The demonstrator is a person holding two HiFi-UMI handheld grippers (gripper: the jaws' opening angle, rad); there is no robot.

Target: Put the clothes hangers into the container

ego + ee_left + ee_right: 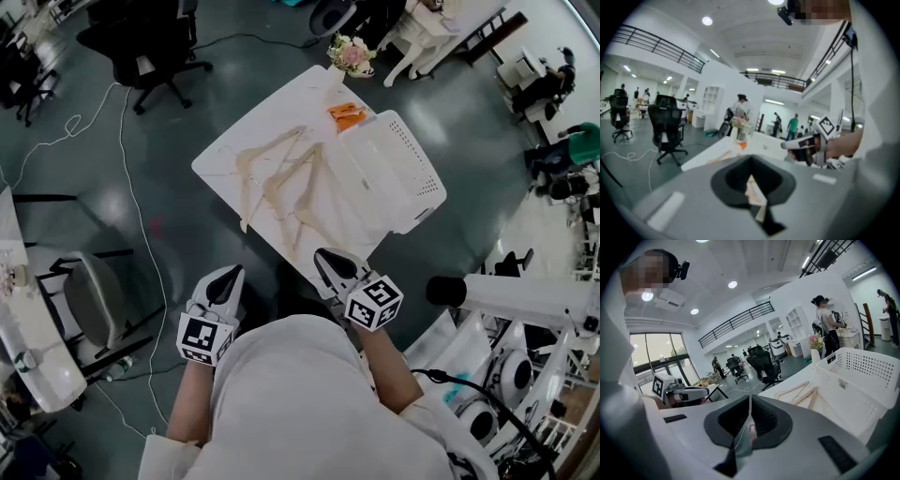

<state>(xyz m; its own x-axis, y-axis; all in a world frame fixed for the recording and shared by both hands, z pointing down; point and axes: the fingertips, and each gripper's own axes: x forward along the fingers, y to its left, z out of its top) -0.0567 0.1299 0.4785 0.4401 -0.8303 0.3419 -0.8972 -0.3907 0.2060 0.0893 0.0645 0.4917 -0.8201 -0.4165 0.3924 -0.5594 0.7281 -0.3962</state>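
Several pale wooden clothes hangers (281, 178) lie overlapping on the white table (225, 150). They also show in the right gripper view (802, 392) and faintly in the left gripper view (723, 157). The white perforated container (412, 173) stands at the table's right, close by in the right gripper view (855, 376). My left gripper (224, 283) hovers short of the table's near edge, shut and empty (751, 173). My right gripper (331, 263) is at the near table corner, also shut with nothing in it (749, 404). Each gripper shows in the other's view: the right (802, 144), the left (689, 393).
A vase of flowers (352, 54) and an orange item (345, 114) sit at the table's far end. Black office chairs (150, 42) stand beyond. A grey chair (94, 300) and a floor cable (131, 187) are at the left. White equipment (516, 292) crowds the right.
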